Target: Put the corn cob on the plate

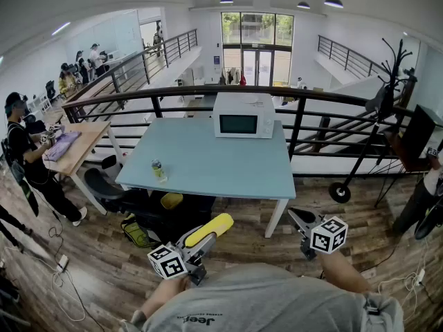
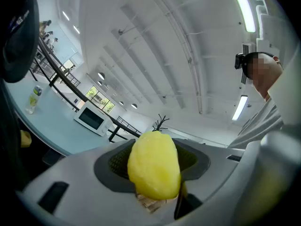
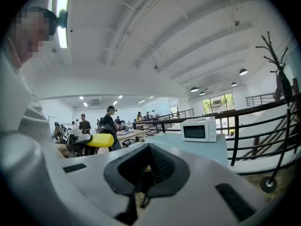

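A yellow corn cob [image 1: 210, 228] sticks out forward from my left gripper [image 1: 201, 241], which is shut on it low in the head view. In the left gripper view the cob [image 2: 154, 166] fills the gap between the two grey jaws and points up and away. My right gripper [image 1: 299, 220] hangs to the right at about the same height, jaws together and nothing in them. The right gripper view shows its dark pads [image 3: 160, 166] bare, with the cob [image 3: 99, 140] far off to the left. No plate shows in any view.
A light blue table [image 1: 208, 164] stands ahead with a white microwave [image 1: 243, 115] at its far edge and a small bottle [image 1: 158, 170] near its left front corner. Black chairs and bags [image 1: 149, 206] sit under it. A dark railing [image 1: 304, 109] runs behind. People stand at the left.
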The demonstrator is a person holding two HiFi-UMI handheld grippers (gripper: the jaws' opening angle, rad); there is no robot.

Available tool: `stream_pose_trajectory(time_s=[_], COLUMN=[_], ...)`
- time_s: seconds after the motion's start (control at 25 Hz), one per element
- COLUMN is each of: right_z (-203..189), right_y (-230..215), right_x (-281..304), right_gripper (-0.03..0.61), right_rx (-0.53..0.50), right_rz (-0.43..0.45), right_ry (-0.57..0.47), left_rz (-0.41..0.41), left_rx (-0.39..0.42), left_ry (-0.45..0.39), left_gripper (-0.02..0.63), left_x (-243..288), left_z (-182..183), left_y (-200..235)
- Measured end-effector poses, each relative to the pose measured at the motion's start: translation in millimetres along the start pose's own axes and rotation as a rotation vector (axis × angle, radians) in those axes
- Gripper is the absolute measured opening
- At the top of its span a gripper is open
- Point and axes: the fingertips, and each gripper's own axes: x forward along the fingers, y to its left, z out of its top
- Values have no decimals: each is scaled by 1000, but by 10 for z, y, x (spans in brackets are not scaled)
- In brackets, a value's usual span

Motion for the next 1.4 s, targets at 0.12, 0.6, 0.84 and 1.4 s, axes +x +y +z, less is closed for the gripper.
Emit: stream_pose_trajectory(time_s=[0.12, 0.6, 0.84, 1.4], right_z=[12, -2, -37, -166], right_y=[-93, -400, -571, -990], right_x=[-18, -146, -381, -1047], right_gripper=[15, 17, 17, 17], right_rx=[1, 59, 62, 70], right_rz=[2, 16, 40, 87], right_ry=[-4, 7, 18, 37], left_rz=[1, 26, 34, 26], left_rx=[7, 21, 18, -27], left_ry=[-2, -11, -11, 18], left_gripper=[232, 232, 232, 232], left_x=[58, 326, 572, 1238], left_z=[-8, -121, -269, -844], left_y=[17, -80, -289, -794])
